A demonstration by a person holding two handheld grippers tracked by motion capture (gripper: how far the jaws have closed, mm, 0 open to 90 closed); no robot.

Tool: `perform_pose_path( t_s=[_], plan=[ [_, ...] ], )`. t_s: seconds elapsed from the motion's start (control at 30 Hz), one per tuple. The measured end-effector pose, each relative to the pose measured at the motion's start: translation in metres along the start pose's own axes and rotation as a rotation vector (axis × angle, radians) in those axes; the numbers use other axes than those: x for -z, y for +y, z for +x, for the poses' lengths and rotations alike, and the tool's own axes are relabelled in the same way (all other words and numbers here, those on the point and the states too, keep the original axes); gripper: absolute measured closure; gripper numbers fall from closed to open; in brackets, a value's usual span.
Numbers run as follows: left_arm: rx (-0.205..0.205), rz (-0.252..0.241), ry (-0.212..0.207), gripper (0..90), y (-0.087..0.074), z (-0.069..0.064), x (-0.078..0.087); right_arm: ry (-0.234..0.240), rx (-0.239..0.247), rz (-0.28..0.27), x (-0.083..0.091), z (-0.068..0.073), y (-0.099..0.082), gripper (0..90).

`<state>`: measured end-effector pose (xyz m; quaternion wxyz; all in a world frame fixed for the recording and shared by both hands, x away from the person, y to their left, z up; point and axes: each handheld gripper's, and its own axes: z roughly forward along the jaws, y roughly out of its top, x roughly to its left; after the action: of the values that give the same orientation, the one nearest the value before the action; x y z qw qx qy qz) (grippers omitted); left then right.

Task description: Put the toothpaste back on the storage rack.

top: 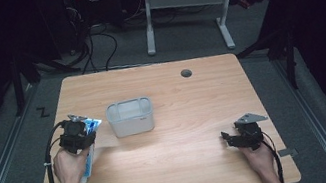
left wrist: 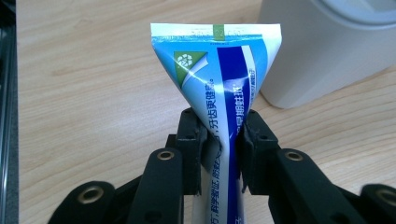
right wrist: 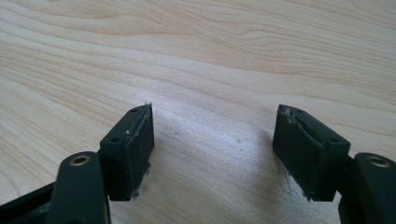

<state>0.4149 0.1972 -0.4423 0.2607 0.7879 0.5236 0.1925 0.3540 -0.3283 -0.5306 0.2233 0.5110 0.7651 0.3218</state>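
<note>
Hands at the near table (top: 180, 169) edge, one gripper in each. Left gripper (left wrist: 223, 140) has its pads pinched tight on a blue-and-white toothpaste tube (left wrist: 219, 88), flat crimped end pointing away over the wood. Right gripper (right wrist: 212, 154), near the right edge, has its jaws spread wide with nothing between them. Farther in, just beyond the tube's end, stands a pale plastic tub (top: 130, 117).
</note>
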Motion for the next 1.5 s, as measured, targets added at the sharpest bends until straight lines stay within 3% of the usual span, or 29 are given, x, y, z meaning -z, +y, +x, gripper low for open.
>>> perform_pose_path(
  t_s=[0.23, 0.5, 1.13, 1.5],
  plan=[
    [-0.014, -0.049, -0.012, 73.9, 0.002, -0.002, 0.016, 0.0, 0.0, 0.0, 0.0, 0.0, 0.0, 29.4],
    [0.002, -0.139, -0.04, 75.4, 0.003, 0.001, 0.04, 0.001, 0.001, 0.0, 0.0, 0.0, 0.0, 29.3],
    [0.003, -0.272, -0.077, 77.8, 0.01, -0.003, 0.067, 0.003, 0.0, 0.0, 0.0, 0.0, 0.0, 29.3],
    [-0.01, -0.331, -0.12, 78.0, 0.018, -0.01, 0.082, 0.003, -0.002, 0.0, 0.0, 0.0, 0.0, 29.3]
  ],
)
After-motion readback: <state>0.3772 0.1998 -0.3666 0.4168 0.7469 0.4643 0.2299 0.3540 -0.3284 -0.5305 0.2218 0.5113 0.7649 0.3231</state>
